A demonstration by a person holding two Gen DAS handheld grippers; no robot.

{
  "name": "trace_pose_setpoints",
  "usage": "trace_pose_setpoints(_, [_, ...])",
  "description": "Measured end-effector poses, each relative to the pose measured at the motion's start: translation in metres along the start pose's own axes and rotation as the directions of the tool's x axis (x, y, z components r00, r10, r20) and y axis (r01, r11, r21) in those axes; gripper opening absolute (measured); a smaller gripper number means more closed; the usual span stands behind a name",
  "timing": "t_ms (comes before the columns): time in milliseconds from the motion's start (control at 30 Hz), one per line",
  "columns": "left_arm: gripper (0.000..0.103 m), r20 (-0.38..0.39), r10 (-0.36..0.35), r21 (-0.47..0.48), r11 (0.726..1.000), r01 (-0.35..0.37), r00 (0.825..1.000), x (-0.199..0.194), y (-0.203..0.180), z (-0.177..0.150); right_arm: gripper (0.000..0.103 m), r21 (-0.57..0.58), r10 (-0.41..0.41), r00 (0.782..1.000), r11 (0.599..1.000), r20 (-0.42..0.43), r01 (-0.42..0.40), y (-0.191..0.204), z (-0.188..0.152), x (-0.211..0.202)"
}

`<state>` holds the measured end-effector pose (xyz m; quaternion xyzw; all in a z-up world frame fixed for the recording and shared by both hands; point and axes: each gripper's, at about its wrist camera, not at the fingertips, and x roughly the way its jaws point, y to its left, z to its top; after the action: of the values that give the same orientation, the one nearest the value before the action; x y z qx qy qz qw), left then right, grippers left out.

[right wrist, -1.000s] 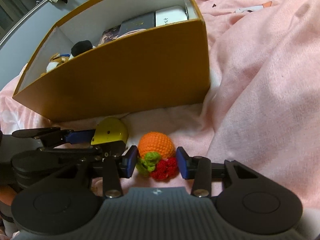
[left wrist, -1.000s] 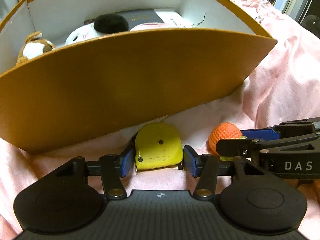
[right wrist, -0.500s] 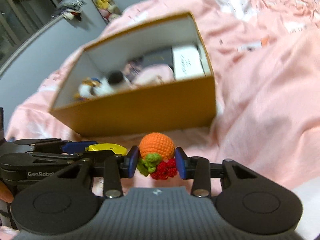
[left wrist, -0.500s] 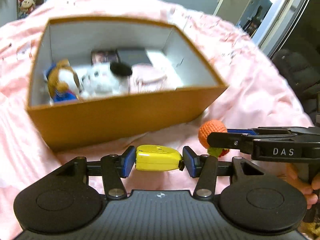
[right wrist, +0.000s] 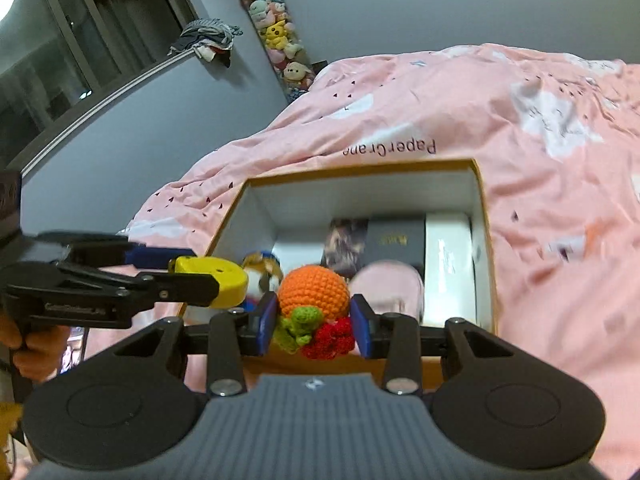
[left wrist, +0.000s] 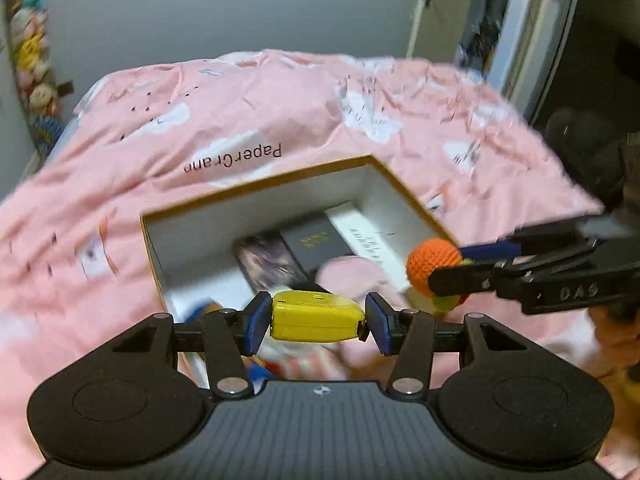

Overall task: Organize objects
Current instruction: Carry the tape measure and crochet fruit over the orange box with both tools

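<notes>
In the box (right wrist: 486, 248): books (right wrist: 396, 240), plush toys (right wrist: 262, 270).

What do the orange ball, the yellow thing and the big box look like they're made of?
Orange ball: crocheted yarn, matte, with visible stitch rows. Yellow thing: probably hard plastic, smooth with slight gloss. Box: likely stiff cardboard, with thin flat walls, tan outside and white inside.

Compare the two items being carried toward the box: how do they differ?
The tape measure is hard, smooth and plain yellow; the crochet toy is soft knitted yarn, orange with green and red bits. The tape measure is flat and wedge-shaped, the toy round. The tape measure sits in the left claw, the toy in the right claw. Both are clamped between blue pads, held above the open box.
</notes>
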<state>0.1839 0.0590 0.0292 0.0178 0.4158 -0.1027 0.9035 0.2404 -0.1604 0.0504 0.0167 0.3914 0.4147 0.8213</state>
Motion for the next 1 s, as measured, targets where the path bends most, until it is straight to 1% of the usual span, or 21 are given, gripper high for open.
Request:
trace_pose_setpoints(67, [0.059,-0.030,0.037,0.084,0.996,-0.035,0.999,0.019,0.007,0.015,0.041,-0.006,-0.010,1.000,1.000,-0.024,0.010,-0.004,0.015,0.021])
trace_pose_setpoints(133, [0.059,-0.069,0.076,0.162,0.985,-0.064,0.995,0.037,0.014,0.029,0.041,-0.015,-0.022,0.999,1.000,-0.045,0.021,-0.009,0.026,0.038])
trace_pose_setpoints(233, [0.059,-0.132,0.116,0.267,0.960,-0.078,0.984,0.066,0.021,0.037,0.041,-0.014,-0.017,0.997,1.000,-0.081,0.016,-0.015,0.042,0.069])
trace_pose_setpoints(300, [0.059,-0.179,0.140,0.312,0.947,-0.079,0.974,0.086,0.026,0.038,0.041,-0.005,-0.004,0.994,1.000,-0.106,0.003,-0.020,0.048,0.088])
trace_pose_setpoints(367, [0.059,-0.204,0.157,0.354,0.932,-0.077,0.966,0.103,0.030,0.038,0.041,0.012,0.017,0.991,1.000,-0.131,-0.016,-0.024,0.054,0.106])
trace_pose_setpoints(467, [0.059,-0.234,0.174,0.381,0.922,-0.075,0.956,0.123,0.039,0.037,0.041,0.010,0.026,0.987,1.000,-0.157,-0.025,-0.029,0.057,0.127])
trace_pose_setpoints(533, [0.059,-0.255,0.165,0.384,0.922,-0.057,0.953,0.133,0.045,0.036,0.041,0.013,0.036,0.985,0.999,-0.171,-0.035,-0.032,0.057,0.137])
trace_pose_setpoints(667, [0.059,-0.288,0.159,0.415,0.909,-0.027,0.944,0.147,0.050,0.036,0.041,0.023,0.052,0.980,0.999,-0.194,-0.049,-0.037,0.058,0.154])
trace_pose_setpoints(800, [0.059,-0.323,0.175,0.446,0.895,-0.014,0.930,0.162,0.051,0.033,0.041,0.036,0.057,0.977,0.998,-0.204,-0.051,-0.042,0.059,0.165])
trace_pose_setpoints(933, [0.060,-0.367,0.210,0.463,0.886,-0.018,0.906,0.171,0.053,0.031,0.041,0.039,0.065,0.974,0.998,-0.216,-0.058,-0.042,0.057,0.168])
trace_pose_setpoints(1000, [0.060,-0.376,0.216,0.465,0.885,-0.018,0.901,0.170,0.055,0.031,0.041,0.037,0.064,0.974,0.998,-0.219,-0.057,-0.042,0.057,0.170])
